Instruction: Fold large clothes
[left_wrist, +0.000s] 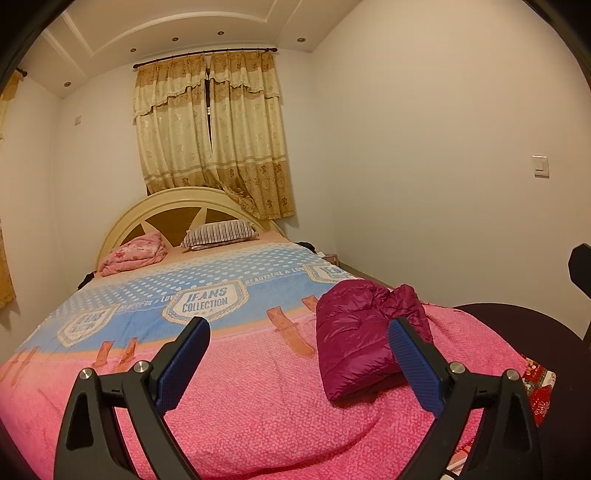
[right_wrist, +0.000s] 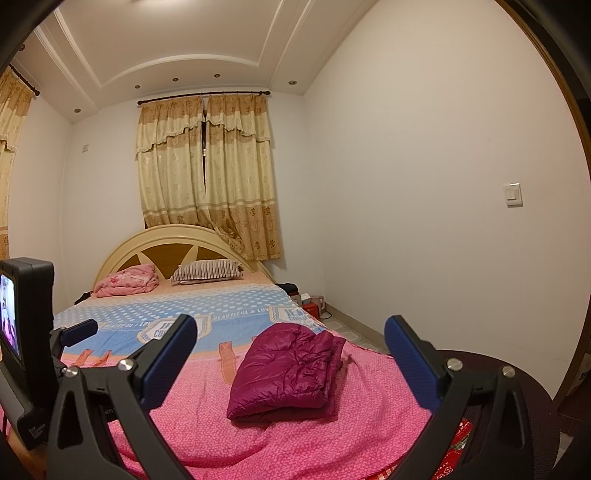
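Note:
A magenta puffer jacket (left_wrist: 356, 336) lies folded into a compact bundle on the pink bedspread (left_wrist: 258, 398) near the foot of the bed, toward its right side. It also shows in the right wrist view (right_wrist: 288, 373). My left gripper (left_wrist: 299, 332) is open and empty, held above the bedspread just short of the jacket. My right gripper (right_wrist: 290, 330) is open and empty, with the jacket lying between and beyond its fingers. The left gripper's body and screen (right_wrist: 26, 332) show at the left edge of the right wrist view.
A blue and pink quilt (left_wrist: 207, 291) covers the bed. A striped pillow (left_wrist: 219, 234) and a folded pink blanket (left_wrist: 135, 253) lie at the headboard. A dark round chair (left_wrist: 535, 332) stands at the right. Small items (right_wrist: 312, 301) sit on the floor by the wall.

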